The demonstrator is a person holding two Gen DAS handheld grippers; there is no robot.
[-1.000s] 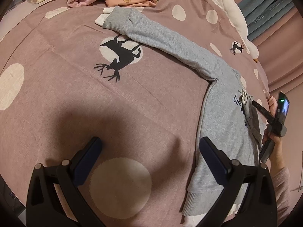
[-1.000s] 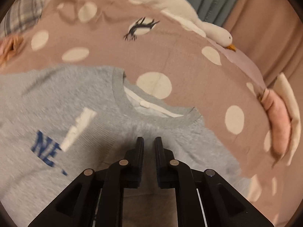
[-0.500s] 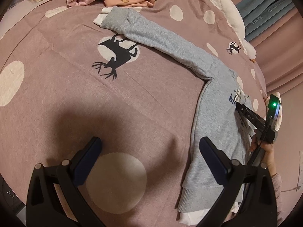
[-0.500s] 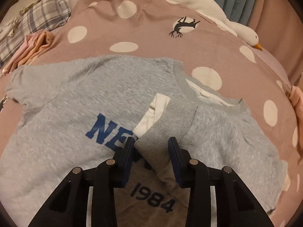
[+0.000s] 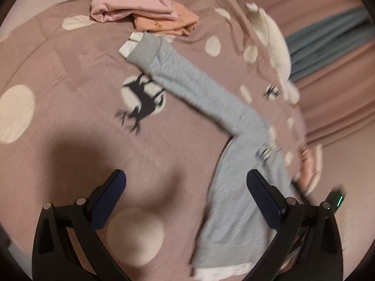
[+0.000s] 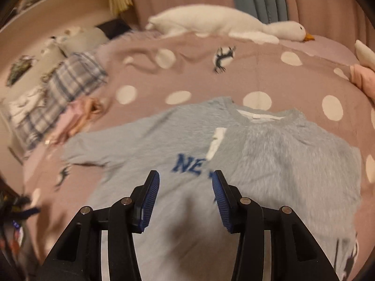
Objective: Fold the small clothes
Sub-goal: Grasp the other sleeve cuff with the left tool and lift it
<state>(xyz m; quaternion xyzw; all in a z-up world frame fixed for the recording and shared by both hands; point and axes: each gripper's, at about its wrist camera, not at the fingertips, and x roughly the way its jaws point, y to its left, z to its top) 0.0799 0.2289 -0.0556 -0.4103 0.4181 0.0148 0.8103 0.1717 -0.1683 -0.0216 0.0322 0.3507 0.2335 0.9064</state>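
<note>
A small grey sweatshirt with blue letters lies flat on the pink dotted blanket. Its right sleeve is folded across the chest, cuff near the neckline. My right gripper is open and empty, just above the shirt's front. In the left wrist view the shirt lies at the right, its other sleeve stretched out toward the far left. My left gripper is wide open and empty above the blanket, its right finger over the shirt's side edge.
A folded pink and orange pile lies just beyond the stretched sleeve's cuff. A white plush goose lies along the blanket's far edge. Plaid cloth and pillows are at the far left. A pink item lies at the right.
My right gripper has opened, let go of the folded sleeve cuff, and pulled back and up. The sleeve now rests on the chest. The left gripper shifted slightly, still open.
</note>
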